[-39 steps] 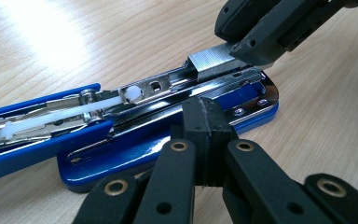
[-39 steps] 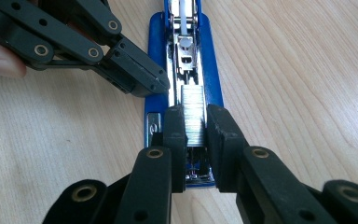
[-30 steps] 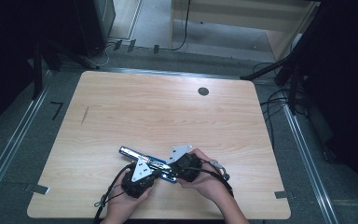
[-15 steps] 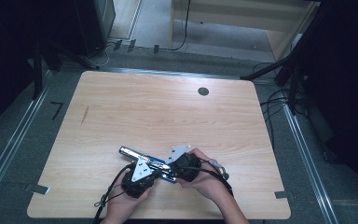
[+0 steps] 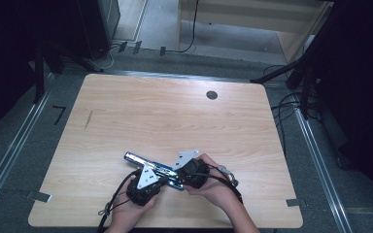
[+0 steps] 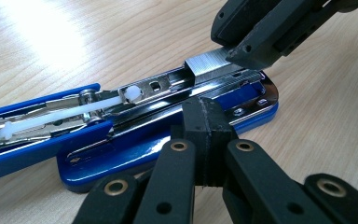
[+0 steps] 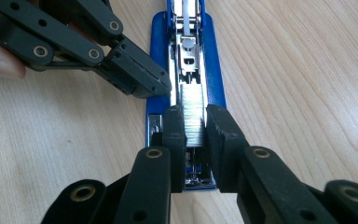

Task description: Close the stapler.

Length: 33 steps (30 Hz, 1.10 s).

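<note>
Each tool, left tool (image 5: 161,178) and right tool (image 5: 178,175), has matte black linked jaws with brass rivets, a grey three-cornered top plate and a trailing black cable; forearms bare.

The light wooden tabletop (image 5: 165,121) carries a small dark round disc (image 5: 211,95) near its far edge (perhaps a cable port; too small to tell) and a thin dark streak (image 5: 88,119) toward the left. Black cables (image 5: 291,104) trail over the grey floor (image 5: 9,145) at the right.

Dim, dark-edged high view; sharp gripper views with bright glare on the table (image 6: 42,37) top left.
</note>
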### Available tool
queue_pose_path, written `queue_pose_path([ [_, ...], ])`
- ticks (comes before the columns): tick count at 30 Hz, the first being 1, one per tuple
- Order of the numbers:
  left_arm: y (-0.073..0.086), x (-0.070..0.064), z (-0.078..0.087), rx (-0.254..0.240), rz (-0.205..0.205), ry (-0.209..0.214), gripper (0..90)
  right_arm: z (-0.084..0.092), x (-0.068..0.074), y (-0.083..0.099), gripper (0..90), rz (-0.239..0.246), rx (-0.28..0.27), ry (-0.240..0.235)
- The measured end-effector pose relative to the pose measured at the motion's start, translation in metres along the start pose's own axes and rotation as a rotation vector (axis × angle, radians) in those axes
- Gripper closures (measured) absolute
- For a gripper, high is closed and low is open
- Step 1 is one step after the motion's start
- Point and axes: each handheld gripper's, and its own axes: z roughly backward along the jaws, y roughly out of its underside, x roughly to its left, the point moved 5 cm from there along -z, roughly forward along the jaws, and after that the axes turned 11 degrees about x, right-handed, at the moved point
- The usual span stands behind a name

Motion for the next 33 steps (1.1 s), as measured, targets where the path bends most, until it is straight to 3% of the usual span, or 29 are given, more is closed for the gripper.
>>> queue_pose_path([
  [12, 0.0, 0.0, 0.0, 0.0, 0.001, 0.002, 90.0, 0.001, -0.002, 0.001, 76.8, -0.021, -0.012, -0.006],
  [20, 0.0, 0.0, 0.0, 0.0, 0.004, 0.002, 90.0, 0.004, -0.003, -0.002, 90.0, -0.065, -0.058, -0.025],
  [24, 0.0, 0.0, 0.0, -0.002, 0.005, 0.002, 90.0, 0.002, -0.001, -0.007, 90.0, -0.083, -0.096, -0.034],
  [33, 0.0, 0.0, 0.0, -0.001, 0.007, 0.007, 90.0, -0.011, 0.001, -0.021, 90.0, -0.085, -0.108, -0.029],
])
